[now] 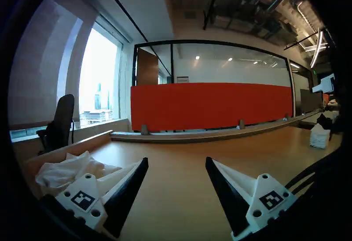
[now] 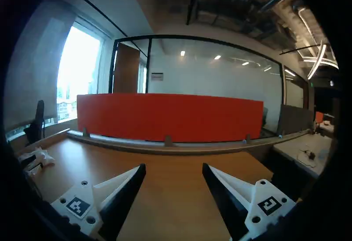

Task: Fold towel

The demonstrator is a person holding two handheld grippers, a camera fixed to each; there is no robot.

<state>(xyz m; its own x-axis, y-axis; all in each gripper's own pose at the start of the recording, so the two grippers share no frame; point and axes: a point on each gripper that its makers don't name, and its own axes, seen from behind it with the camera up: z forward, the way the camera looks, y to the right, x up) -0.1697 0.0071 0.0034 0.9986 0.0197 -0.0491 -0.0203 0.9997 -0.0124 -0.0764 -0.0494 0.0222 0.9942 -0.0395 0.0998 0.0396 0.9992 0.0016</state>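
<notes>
Both grippers wide open over the desk, towel off to the side

In the left gripper view the left gripper (image 1: 176, 159) has its two fingers spread wide with just bare wooden desk (image 1: 264, 148) between them. The crumpled white towel (image 1: 70, 170) lies at the lower left of the frame, just beside the left finger; can't tell if they touch. A white folded stack (image 1: 320, 136) sits at the far right edge, a red divider panel (image 1: 211, 104) runs across the middle and a black office chair (image 1: 59, 124) stands at the left by the window. In the right gripper view the right gripper (image 2: 174, 165) is also spread wide and holding nothing, and the towel (image 2: 37, 157) is at the far left edge, well apart from its fingers.
</notes>
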